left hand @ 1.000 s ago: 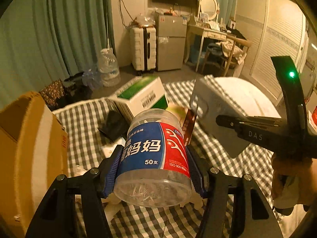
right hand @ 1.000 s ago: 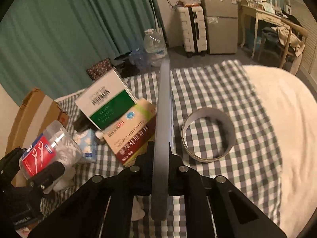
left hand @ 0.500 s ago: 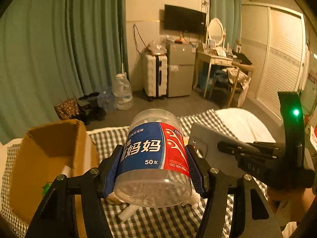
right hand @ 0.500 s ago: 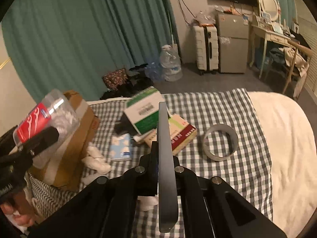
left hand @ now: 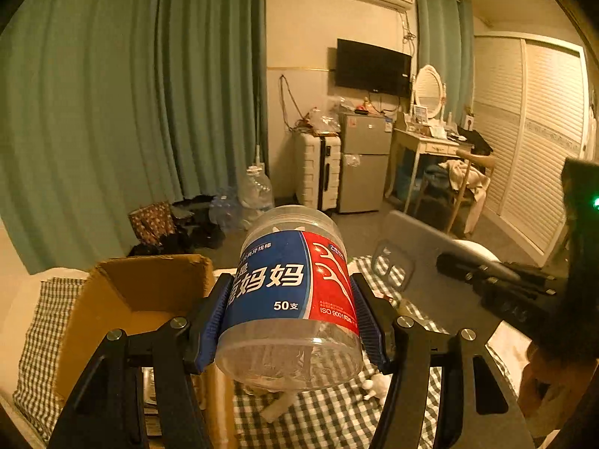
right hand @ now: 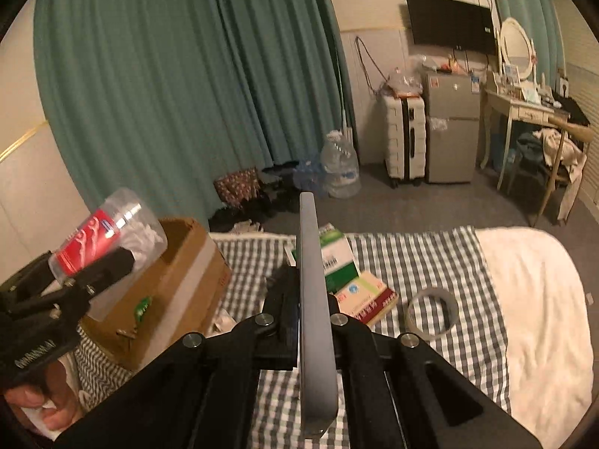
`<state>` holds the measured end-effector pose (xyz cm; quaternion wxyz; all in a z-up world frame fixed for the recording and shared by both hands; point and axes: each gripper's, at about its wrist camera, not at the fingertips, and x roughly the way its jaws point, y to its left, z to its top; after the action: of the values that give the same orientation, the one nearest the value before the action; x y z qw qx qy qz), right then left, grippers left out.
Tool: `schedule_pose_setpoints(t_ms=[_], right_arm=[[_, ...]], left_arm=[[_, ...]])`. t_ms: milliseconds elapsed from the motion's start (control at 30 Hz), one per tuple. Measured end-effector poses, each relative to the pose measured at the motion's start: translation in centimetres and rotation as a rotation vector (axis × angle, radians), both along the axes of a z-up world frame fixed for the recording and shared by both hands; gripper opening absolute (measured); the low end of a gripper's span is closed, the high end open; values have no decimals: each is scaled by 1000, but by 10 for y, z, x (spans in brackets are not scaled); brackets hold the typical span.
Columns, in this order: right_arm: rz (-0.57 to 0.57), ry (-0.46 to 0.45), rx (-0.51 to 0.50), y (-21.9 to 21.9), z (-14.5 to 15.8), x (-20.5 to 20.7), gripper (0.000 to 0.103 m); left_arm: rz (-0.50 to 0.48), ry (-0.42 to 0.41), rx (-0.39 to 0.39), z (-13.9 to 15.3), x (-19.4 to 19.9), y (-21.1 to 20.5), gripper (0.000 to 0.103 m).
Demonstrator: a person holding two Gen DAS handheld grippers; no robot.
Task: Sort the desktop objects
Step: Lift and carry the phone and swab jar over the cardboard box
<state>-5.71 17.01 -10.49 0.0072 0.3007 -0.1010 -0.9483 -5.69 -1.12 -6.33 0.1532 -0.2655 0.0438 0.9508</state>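
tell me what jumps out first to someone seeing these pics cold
First, the clear floss-pick jar with its blue and red label, clamped between the left gripper's blue pads and held up beside the open cardboard box. Next, the thin grey tablet, gripped edge-on by the right gripper above the checked bedspread, where books and a tape roll lie.

Plastic jar (left hand: 288,299) label: big white Chinese characters "妈妈" on the blue part, "50支" beneath, "ISO 9001" on the red part. Smaller print above is too tiny to read. Green-and-white box (right hand: 337,258) has a barcode, digits unreadable. Book (right hand: 365,295) cover text illegible.
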Motion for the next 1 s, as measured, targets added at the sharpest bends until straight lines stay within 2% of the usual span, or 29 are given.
schedule_pose_setpoints(t_ms=[267,467,567,700,1000], right_arm=[[39,75,30,-29,29,2,2],[76,98,44,-56,40,2,2],[90,116,49,-70,45,-1,2],[116,128,49,-88,47,-10,2],[187,147,45,-122,42,-28,2]], left_arm=[[87,44,-16,22,0,-40,63],[157,66,-33,29,1,-75,63],[167,74,-57,29,1,-86,63],[181,62,-51,27,1,-99,63],[228,47,-85,17,-6,-115,63]])
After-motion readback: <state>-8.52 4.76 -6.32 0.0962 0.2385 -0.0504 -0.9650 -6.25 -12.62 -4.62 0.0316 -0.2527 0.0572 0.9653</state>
